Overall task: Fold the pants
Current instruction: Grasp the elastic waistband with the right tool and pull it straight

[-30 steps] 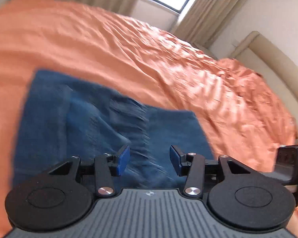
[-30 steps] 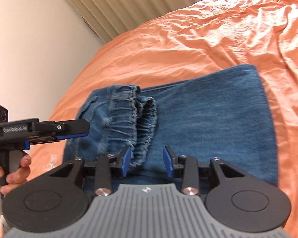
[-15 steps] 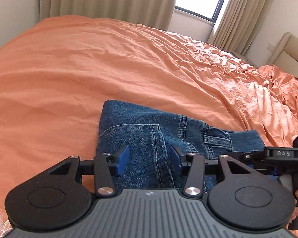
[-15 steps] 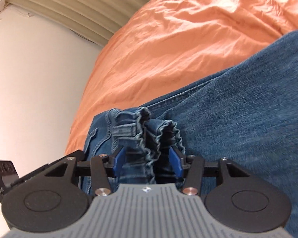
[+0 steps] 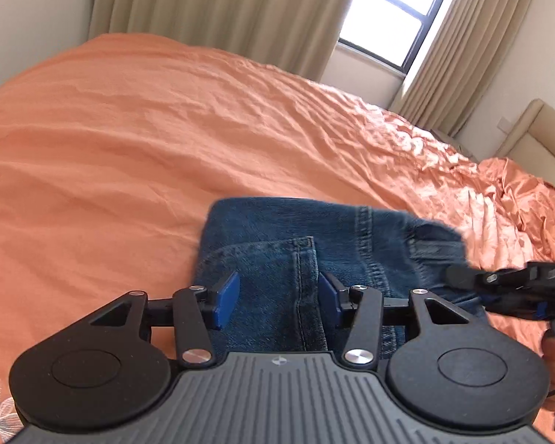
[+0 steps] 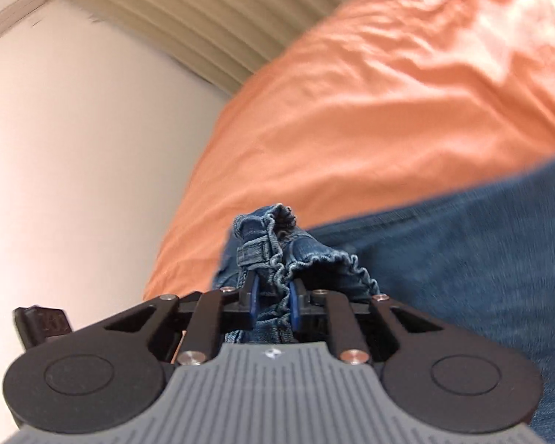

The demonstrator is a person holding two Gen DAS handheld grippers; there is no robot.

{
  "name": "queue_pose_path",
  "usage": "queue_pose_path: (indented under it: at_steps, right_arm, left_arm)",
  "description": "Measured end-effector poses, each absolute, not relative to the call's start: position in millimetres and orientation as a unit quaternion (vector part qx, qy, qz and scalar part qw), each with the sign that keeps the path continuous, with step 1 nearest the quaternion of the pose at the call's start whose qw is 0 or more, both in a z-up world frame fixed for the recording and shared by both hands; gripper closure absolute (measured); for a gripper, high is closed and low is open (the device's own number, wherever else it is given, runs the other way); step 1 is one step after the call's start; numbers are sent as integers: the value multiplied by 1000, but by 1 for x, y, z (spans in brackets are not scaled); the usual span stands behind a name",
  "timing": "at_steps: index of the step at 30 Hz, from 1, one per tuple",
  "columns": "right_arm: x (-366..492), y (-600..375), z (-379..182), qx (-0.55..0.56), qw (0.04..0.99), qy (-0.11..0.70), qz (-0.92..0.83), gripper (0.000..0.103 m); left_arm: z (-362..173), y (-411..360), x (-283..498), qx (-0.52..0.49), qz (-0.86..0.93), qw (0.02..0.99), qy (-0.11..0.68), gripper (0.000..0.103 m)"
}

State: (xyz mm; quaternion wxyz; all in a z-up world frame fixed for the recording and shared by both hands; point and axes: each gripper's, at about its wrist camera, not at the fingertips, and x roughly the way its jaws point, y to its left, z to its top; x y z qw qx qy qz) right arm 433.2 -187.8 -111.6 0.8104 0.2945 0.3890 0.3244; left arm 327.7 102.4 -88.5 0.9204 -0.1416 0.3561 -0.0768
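the bed (image 5: 137, 140) fills most of what i see, its orange sheet wrinkled toward the far side, with curtains (image 5: 218, 11) and a window behind it; the jeans (image 5: 277, 255) lie on the near part of that sheet, already doubled over into a thick blue slab, one hem edge and a stitched seam running up between my left fingers; my left gripper (image 5: 276, 298) hovers over that slab with its blue pads spread wide and nothing between them; my right gripper (image 6: 273, 301) has its pads drawn close on the gathered waistband (image 6: 277, 244), which bunches up and stands in a crumpled ruffle above the fingertips; the rest of the denim spreads away to the right of that pinch.

i judge the cloth heavy for fabric, soft enough to drape but stiff at seams and hems, and not slippery; stacked layers will want to slide apart if i lift by one ply only; the elastic waist is bulky and gives a sure hold, so the best second hold seems the hemmed corner under my left pads, taking all layers together.
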Motion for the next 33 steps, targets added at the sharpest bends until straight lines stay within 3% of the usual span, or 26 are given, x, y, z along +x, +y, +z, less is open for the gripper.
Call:
queue_pose_path:
  at_steps: [5,9,12,20,27,33]
  right_arm:
    - [419,-201,-31,229,844,364,321,92]
    - [415,-246,-4,224,859,362,283,92]
    - [412,-285,-19,224,866,381,233,92]
    - [403,-367,-162,302,826,457,136,92]
    - [411,-370,-136,328,819,425,201,93]
    - [417,-380,-174,322,815,450,171,93]
  left_arm:
    - [-63,104,319,-163,-80,930,318,46]
    - [-56,93,322,-177,-95,928,315,49]
    - [-63,77,327,-167,-97,925,328,52]
    - [-106,31,348,-98,-119,907,393,62]
    - [-108,20,355,-76,-144,910,382,66]
    - [-114,1,379,-41,-152,911,381,68]
